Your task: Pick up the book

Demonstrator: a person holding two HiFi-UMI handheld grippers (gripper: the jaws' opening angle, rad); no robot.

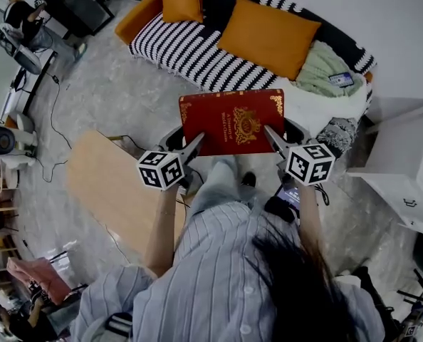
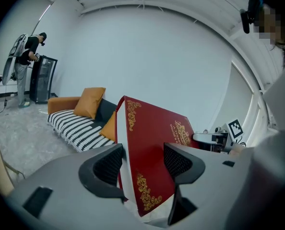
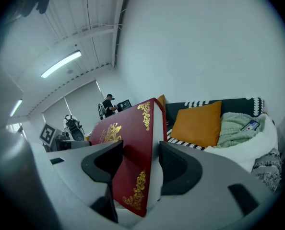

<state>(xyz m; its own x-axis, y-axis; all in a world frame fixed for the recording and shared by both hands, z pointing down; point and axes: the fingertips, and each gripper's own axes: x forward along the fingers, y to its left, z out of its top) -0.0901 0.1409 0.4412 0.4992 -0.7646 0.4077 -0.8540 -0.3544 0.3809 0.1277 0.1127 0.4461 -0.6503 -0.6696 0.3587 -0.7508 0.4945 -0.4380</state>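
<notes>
A red book (image 1: pixel 231 122) with gold ornaments hangs in the air above my lap, its cover facing up. My left gripper (image 1: pixel 192 150) is shut on the book's left near corner, and my right gripper (image 1: pixel 272 138) is shut on its right near corner. In the left gripper view the book (image 2: pixel 152 138) stands on edge between the two dark jaws of the left gripper (image 2: pixel 142 169). The right gripper view shows the book (image 3: pixel 133 138) clamped the same way in the right gripper (image 3: pixel 142 166).
Ahead stands a sofa (image 1: pixel 190 52) with a black-and-white striped cover, orange cushions (image 1: pixel 268 35) and a green blanket (image 1: pixel 325 70). A wooden table (image 1: pixel 115 187) lies at the left and a white cabinet (image 1: pixel 404 166) at the right. A person (image 1: pixel 19 9) stands far back left.
</notes>
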